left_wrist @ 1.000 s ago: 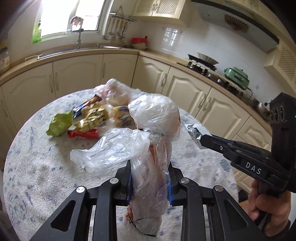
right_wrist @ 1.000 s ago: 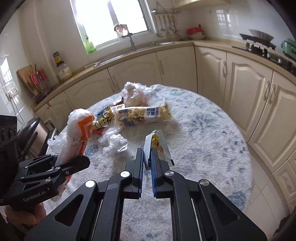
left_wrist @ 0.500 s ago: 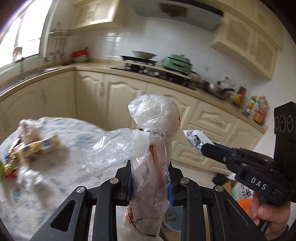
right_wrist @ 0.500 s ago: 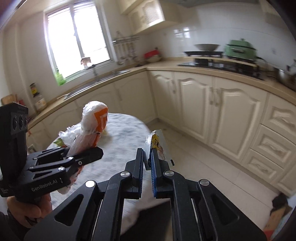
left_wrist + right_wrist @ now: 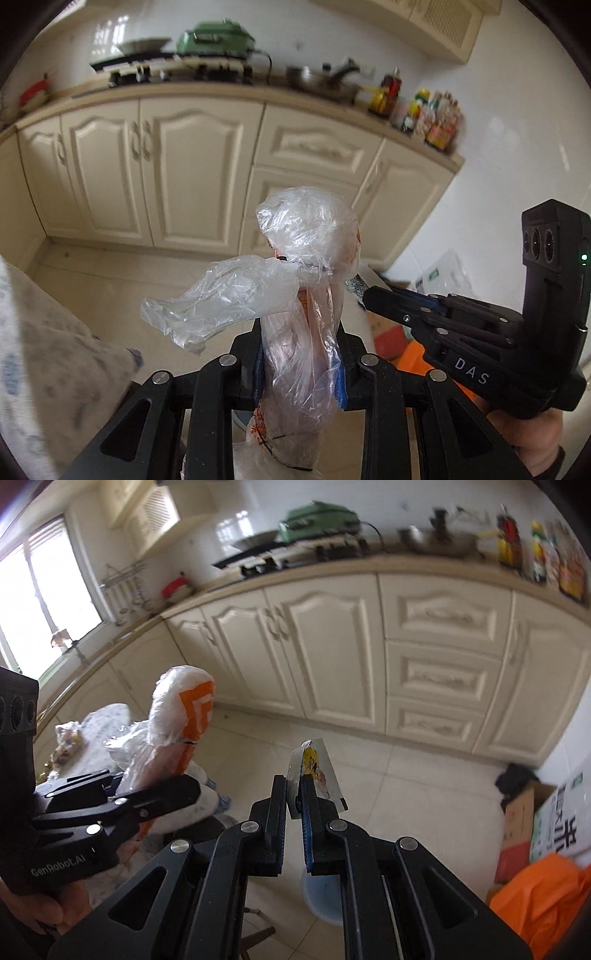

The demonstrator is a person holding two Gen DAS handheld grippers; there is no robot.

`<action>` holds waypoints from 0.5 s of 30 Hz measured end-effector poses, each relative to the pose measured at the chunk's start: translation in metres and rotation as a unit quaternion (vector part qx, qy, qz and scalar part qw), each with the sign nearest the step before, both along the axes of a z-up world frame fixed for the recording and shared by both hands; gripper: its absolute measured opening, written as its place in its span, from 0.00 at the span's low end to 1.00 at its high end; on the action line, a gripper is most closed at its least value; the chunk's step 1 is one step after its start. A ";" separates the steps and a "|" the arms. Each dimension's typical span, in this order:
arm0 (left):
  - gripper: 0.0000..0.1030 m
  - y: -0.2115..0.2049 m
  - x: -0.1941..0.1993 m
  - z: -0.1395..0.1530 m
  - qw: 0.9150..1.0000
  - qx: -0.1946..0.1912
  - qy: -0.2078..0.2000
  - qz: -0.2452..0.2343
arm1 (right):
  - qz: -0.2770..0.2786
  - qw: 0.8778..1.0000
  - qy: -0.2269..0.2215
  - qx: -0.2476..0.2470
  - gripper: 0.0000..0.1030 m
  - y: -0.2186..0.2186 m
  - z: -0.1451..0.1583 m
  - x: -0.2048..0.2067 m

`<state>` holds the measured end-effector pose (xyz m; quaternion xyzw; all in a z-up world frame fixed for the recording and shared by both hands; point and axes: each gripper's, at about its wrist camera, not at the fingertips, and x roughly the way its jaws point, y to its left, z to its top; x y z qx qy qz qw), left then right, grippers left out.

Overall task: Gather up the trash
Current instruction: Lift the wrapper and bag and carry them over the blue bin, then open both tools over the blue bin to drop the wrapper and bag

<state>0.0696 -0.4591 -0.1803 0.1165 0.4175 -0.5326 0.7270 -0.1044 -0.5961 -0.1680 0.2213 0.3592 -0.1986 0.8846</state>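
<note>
The left gripper (image 5: 300,365) is clamped on a crumpled clear plastic bag (image 5: 303,280) held upright; the right gripper (image 5: 294,801) pinches a small foil snack wrapper (image 5: 317,771). Below sits a pale bin (image 5: 323,897), cream cabinets (image 5: 332,646) beyond.

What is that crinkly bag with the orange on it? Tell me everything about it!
The plastic bag is thin, clear, crumpled film with an orange-and-white printed patch. It stands upright, puffed at the top, one loose flap sticking out sideways. The left gripper pinches its middle between both fingers, holding it in the air above the tiled floor.
</note>
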 end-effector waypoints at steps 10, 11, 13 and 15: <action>0.25 -0.093 0.045 -0.100 0.989 0.116 0.089 -0.014 | -0.050 0.991 0.058 0.109 0.07 -0.046 -0.111 -0.003; 0.25 -0.104 0.047 -0.106 0.988 0.124 0.094 -0.017 | -0.053 0.990 0.062 0.116 0.08 -0.048 -0.118 -0.003; 0.27 -0.117 0.056 -0.117 0.986 0.135 0.100 -0.017 | -0.061 0.987 0.065 0.133 0.10 -0.055 -0.132 -0.006; 0.41 -0.131 0.064 -0.129 0.983 0.143 0.109 -0.019 | -0.070 0.985 0.068 0.143 0.10 -0.058 -0.139 -0.009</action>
